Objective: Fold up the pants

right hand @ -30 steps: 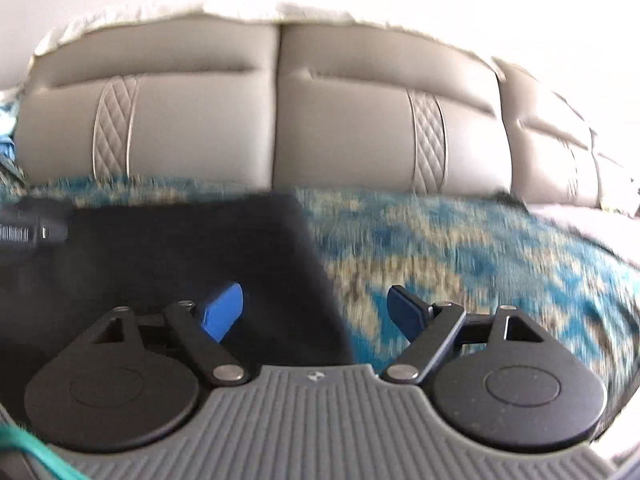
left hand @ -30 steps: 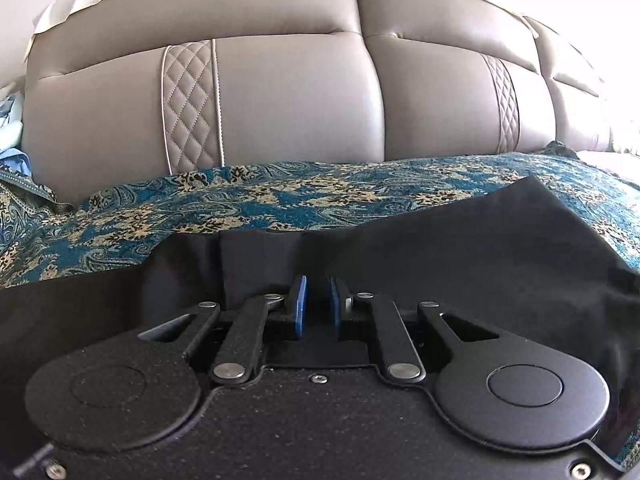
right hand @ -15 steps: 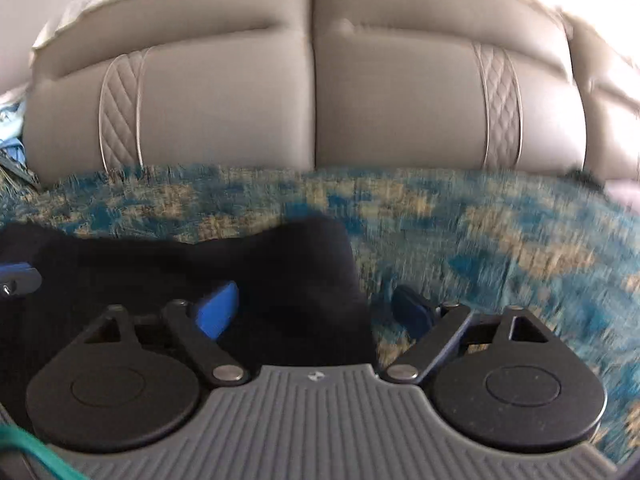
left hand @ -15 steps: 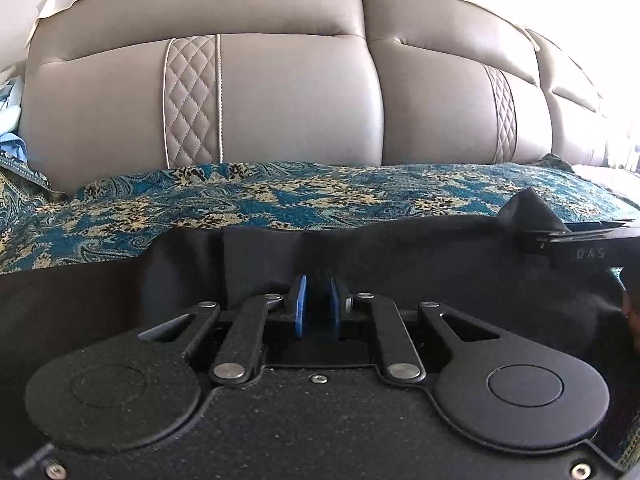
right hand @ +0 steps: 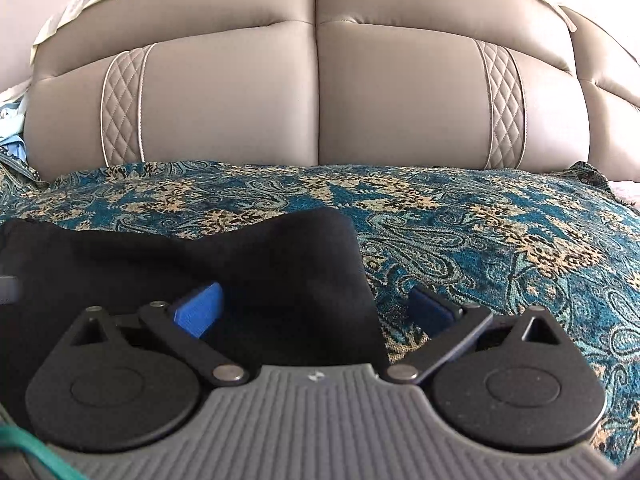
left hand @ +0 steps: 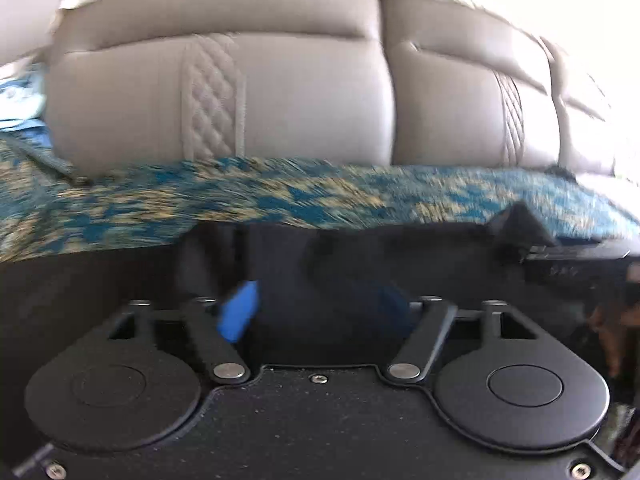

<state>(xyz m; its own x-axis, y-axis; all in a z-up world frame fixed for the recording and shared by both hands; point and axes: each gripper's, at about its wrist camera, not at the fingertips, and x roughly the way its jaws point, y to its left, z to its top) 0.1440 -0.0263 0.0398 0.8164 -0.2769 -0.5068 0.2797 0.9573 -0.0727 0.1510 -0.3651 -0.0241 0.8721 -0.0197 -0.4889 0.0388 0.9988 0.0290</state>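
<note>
The black pants (right hand: 192, 264) lie spread on a teal and gold paisley throw (right hand: 500, 232) that covers the seat of a grey leather sofa (right hand: 320, 92) with quilted diamond strips down its back cushions.

In the right wrist view the right gripper (right hand: 316, 312) hovers low over the near right edge of the pants. Its jaws stand wide apart and hold nothing: the left blue pad (right hand: 198, 310) sits above the black fabric, while the right pad (right hand: 430, 308) sits above the paisley throw, so the edge of the garment runs between them. The far corner of the pants rises in a soft fold toward the sofa back.

The left wrist view is blurred. The left gripper (left hand: 320, 312) also has its jaws spread wide, with nothing clamped between them; its blue pad (left hand: 240, 314) shows clearly on the left, the other is dim against the dark cloth. Black fabric (left hand: 360, 264) fills the area under and ahead of this gripper, its far edge lying across the throw (left hand: 280, 196). At the right of this view a dark piece of the other gripper's body (left hand: 576, 256) is visible beside a raised peak of the cloth.

A pale blue cloth (right hand: 12, 128) lies at the far left end of the sofa.
</note>
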